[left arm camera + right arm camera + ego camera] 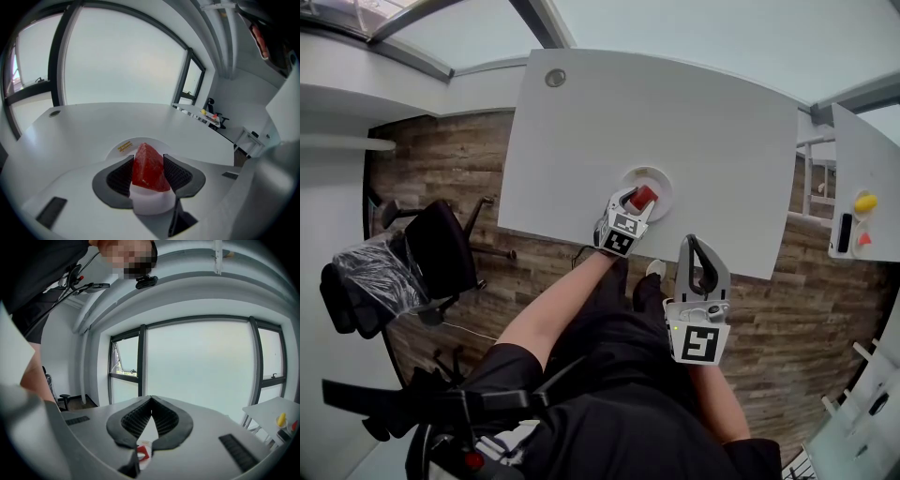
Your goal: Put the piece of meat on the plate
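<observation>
A red wedge-shaped piece of meat (643,196) (149,168) stands on the small white round plate (659,177) (123,147) near the front edge of the white table (694,131). My left gripper (636,201) (148,159) straddles the meat, jaws spread wide, its dark ribbed pads (120,176) close on either side without visibly pressing. My right gripper (688,243) (151,399) hangs off the table's front edge over the person's lap. It is shut with its tips together and holds nothing.
A round cable hole (555,78) sits at the table's far left corner. A second white table (872,159) at the right carries a yellow object (865,202) and a red one. A black office chair (441,246) stands left on the wooden floor.
</observation>
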A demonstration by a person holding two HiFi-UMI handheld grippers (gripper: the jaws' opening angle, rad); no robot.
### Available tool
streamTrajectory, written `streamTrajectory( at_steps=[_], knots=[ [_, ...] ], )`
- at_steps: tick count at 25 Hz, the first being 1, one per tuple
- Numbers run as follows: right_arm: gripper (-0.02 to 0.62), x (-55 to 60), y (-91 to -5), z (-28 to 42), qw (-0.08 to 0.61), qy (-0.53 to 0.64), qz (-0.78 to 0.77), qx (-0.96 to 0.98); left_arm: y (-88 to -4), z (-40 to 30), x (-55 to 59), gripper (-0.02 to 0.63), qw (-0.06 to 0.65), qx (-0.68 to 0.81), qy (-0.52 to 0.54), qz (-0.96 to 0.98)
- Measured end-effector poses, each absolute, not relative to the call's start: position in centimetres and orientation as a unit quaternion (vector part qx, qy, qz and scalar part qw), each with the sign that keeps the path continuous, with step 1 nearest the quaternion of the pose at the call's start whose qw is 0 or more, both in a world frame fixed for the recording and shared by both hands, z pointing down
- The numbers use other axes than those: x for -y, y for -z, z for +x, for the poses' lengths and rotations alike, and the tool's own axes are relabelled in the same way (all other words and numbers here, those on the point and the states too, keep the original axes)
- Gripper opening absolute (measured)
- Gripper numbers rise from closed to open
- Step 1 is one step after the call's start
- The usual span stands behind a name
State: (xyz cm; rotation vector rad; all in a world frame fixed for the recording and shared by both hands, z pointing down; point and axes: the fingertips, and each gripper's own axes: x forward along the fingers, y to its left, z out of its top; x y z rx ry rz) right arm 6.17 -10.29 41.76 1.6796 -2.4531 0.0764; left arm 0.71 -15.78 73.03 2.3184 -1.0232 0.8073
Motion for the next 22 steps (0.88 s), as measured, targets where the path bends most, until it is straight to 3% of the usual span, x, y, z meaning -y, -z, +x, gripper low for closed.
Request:
streamTrajectory(
  at_steps=[22],
  knots=[
    [0.005,10.5,-42.4,7.7,0.081,-0.05,0.577,0.811,-73.0,1.8,16.6,0.18,0.23,0.361,-0.289,0.856]
  ],
)
